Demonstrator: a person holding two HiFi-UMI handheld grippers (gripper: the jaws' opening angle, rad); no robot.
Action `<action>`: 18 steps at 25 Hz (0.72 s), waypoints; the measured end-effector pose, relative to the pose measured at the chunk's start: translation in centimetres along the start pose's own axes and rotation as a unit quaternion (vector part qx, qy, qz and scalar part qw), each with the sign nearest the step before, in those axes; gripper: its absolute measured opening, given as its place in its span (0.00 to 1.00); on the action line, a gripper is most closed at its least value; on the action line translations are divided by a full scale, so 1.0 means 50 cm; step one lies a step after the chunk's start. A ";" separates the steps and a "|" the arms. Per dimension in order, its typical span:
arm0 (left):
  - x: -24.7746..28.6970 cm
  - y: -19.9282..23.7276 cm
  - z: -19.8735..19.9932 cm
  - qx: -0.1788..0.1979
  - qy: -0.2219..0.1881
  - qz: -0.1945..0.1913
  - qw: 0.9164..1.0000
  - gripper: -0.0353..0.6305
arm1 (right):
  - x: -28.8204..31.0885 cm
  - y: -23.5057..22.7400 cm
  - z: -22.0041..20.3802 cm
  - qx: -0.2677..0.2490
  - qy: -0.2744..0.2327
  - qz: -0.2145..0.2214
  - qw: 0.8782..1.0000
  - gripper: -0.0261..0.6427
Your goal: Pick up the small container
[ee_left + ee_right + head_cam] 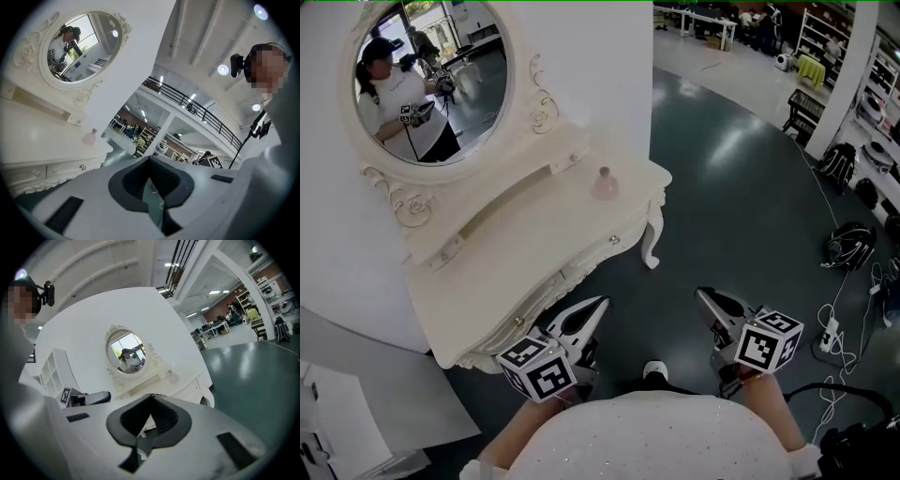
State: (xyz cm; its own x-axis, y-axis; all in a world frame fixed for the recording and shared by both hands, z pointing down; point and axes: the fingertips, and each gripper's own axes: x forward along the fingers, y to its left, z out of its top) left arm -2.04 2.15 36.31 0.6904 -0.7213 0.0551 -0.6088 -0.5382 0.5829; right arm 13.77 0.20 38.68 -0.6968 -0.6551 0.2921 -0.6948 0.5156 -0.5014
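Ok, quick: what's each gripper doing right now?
Left gripper: closed, holding nothing.
Right gripper: closed, holding nothing.

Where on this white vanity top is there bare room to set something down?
The vanity top is bare along the stretch between the ledge under the mirror and the front edge, left of the small pink bottle. Only the right end, around that bottle, is occupied; nowhere is crowded.

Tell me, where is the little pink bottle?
Head view: the pink bottle stands at the right end of the dressing table, right of the oval mirror.
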 end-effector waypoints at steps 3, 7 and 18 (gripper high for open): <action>0.056 0.006 0.021 0.004 -0.009 0.002 1.000 0.06 | 0.020 -0.042 0.045 -0.007 0.002 0.008 1.000 0.04; 0.120 0.017 0.040 0.007 -0.020 0.011 1.000 0.06 | 0.045 -0.093 0.093 -0.016 0.006 0.021 1.000 0.04; 0.216 0.047 0.042 0.008 -0.034 0.041 0.999 0.06 | 0.102 -0.194 0.146 -0.023 0.025 0.049 0.998 0.04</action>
State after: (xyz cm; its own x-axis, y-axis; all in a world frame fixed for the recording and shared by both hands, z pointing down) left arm 3.18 -7.84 36.56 0.6097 -0.7913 0.0465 -0.6694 -0.4826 0.5649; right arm 18.26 -12.20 39.11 -0.7692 -0.5727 0.2835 -0.6292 0.6017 -0.4919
